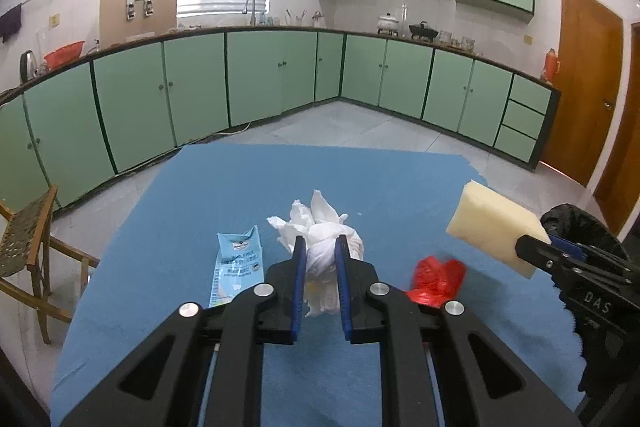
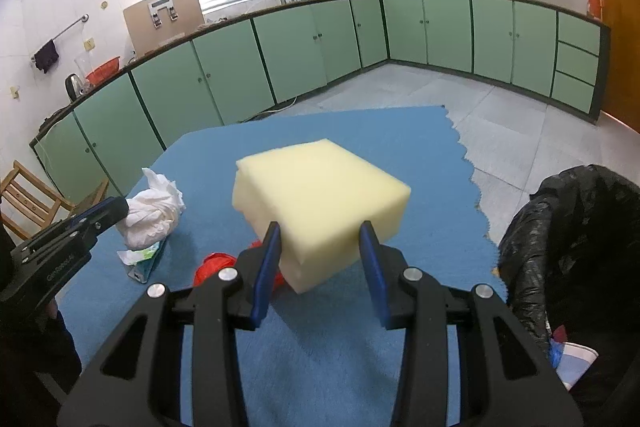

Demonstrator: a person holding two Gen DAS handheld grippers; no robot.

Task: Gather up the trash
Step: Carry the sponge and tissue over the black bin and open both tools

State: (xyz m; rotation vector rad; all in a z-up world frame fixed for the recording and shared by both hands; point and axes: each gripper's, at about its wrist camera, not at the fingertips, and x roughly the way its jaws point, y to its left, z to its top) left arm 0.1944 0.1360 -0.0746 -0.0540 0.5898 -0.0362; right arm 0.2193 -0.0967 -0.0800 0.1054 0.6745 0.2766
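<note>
Left hand-held gripper (image 1: 320,247) pinches tissue wad (image 1: 320,227) near table (image 1: 200,187) centre; right hand-held gripper (image 2: 320,231) grips foam block (image 2: 320,187), lifted. Bin bag (image 2: 568,227) sits right. Advice: carry over rim before releasing; keep squeeze light.

Matt blue cloth (image 1: 200,195) covers the desk; soft crumpled white tissue (image 1: 320,247), porous pale foam block (image 2: 320,195), glossy black plastic bag (image 2: 568,227), shiny red wrapper (image 1: 436,279), printed glossy milk sachet (image 1: 238,267).
</note>
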